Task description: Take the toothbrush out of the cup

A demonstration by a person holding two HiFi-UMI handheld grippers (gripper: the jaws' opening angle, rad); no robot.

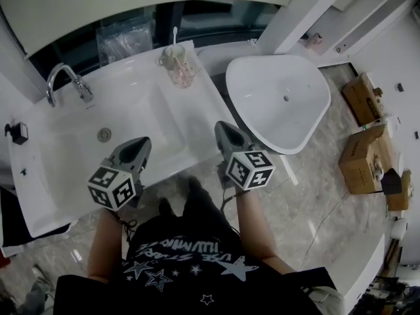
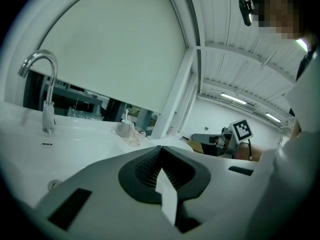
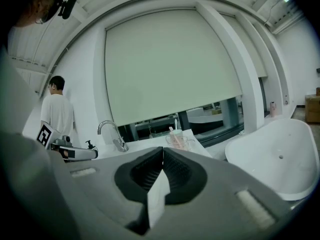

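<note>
Forward, both forearms held out level over the washbasin's [image 1: 65,146] near edge, left gripper [image 1: 140,144] and right gripper [image 1: 222,128] tilted slightly down, jaws of each pressed together on nothing, toothbrush [image 1: 174,34] seen upright in the cup [image 1: 169,56] at the far edge, well apart from both.

Dim, cool light; both gripper views bend at dark, vignetted edges.
</note>
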